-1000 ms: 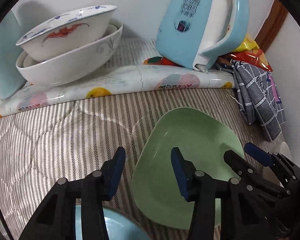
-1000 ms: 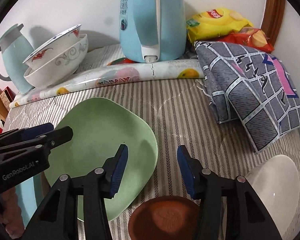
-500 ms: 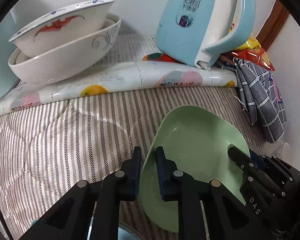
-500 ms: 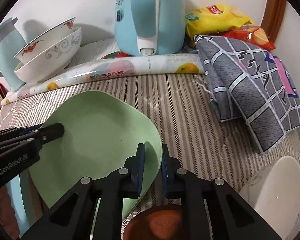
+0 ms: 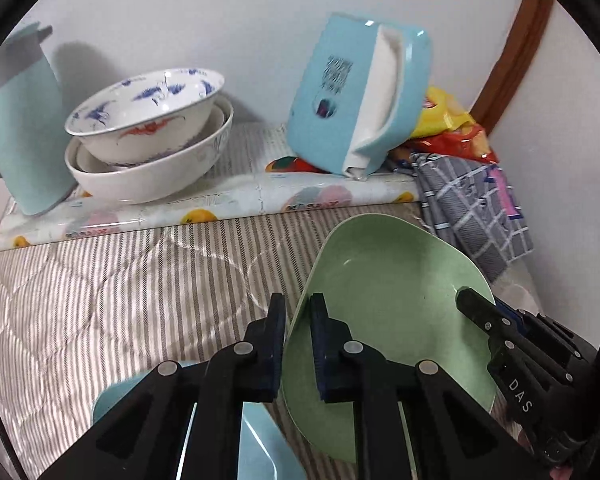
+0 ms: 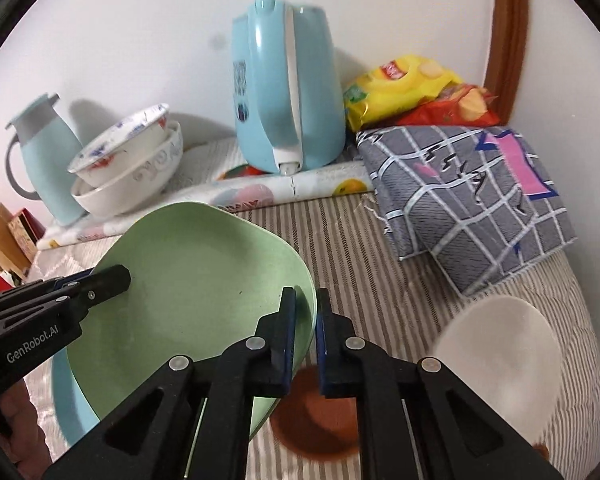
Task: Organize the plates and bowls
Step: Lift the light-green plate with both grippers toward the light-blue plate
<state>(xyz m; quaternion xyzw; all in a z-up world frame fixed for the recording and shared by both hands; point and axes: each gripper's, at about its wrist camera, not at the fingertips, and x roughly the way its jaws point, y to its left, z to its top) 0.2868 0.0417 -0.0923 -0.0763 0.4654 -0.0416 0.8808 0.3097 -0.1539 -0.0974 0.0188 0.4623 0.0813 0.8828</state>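
Left wrist view: the left gripper (image 5: 298, 344) is seen at the bottom centre, clenched on the left rim of the green plate (image 5: 392, 296), which is held tilted above the striped cloth (image 5: 120, 288). The right gripper (image 5: 476, 314) is clamped on the opposite rim at lower right. Two stacked bowls (image 5: 148, 148) are found at upper left, already nested.

Right wrist view: the right gripper (image 6: 306, 340) is shown pinching the plate's right edge. A blue plate (image 6: 70, 400) lies beneath at lower left, a brown bowl (image 6: 316, 428) at the bottom, a white bowl (image 6: 500, 356) at lower right. These three are judged still unsorted, and the green plate is not yet placed.
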